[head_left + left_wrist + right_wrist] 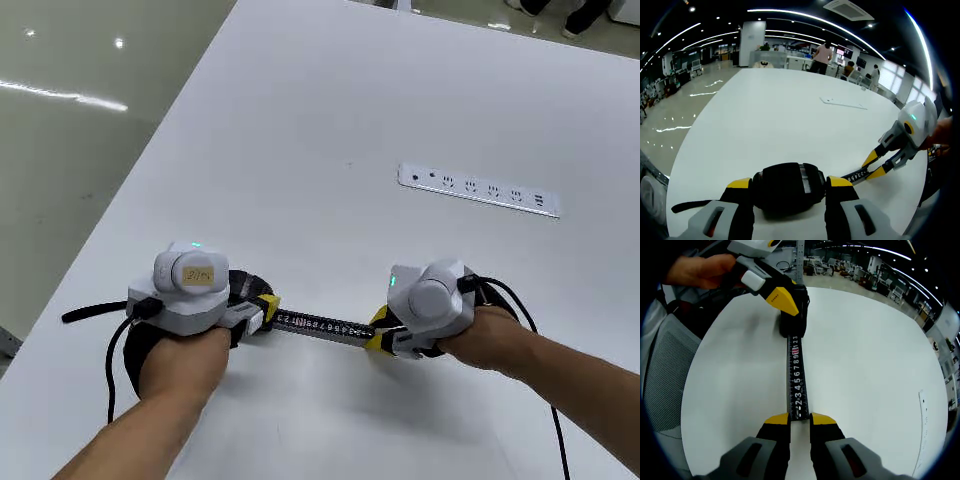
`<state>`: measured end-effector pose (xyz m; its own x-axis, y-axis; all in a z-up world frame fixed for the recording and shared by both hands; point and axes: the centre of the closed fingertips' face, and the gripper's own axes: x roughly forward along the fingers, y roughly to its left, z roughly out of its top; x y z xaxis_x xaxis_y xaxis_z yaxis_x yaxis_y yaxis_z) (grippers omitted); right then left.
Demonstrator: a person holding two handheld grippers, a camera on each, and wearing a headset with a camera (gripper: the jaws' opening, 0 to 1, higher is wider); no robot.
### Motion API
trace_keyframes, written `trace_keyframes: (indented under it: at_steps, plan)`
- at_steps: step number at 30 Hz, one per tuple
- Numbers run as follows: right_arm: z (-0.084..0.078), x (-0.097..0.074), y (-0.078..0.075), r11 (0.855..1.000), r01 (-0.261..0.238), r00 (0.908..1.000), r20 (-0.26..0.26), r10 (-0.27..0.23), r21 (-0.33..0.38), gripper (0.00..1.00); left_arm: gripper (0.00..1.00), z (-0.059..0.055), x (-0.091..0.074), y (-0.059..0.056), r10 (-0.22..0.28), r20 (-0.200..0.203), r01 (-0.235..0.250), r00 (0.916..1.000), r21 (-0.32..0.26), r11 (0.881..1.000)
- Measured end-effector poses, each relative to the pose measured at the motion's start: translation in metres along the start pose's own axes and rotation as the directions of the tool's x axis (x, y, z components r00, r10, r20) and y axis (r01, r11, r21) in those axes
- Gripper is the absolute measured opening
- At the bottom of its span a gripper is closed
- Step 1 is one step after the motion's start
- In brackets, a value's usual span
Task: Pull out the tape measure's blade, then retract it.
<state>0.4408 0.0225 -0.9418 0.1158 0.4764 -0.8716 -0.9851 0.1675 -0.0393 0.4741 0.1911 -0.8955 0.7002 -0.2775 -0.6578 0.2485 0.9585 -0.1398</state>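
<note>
Right gripper view: right claw (800,417) pinches drawn-out blade (797,370).

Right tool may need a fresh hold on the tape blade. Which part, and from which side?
Take the blade at its free tip, end-on along its length, opposite the case the left tool clamps. The strip is thin and straight, so the jaws of the right tool fit either side of it.
</note>
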Motion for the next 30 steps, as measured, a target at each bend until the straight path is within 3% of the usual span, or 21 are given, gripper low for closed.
trace_keyframes:
  at_steps: [30]
  plan:
    - [0.029, 0.015, 0.001, 1.000, -0.005, 0.9997, 0.024, 0.005, -0.016, 0.14, 0.53, 0.001, 0.000, 0.000, 0.001, -0.009, -0.001, 1.0000, -0.001, 1.000]
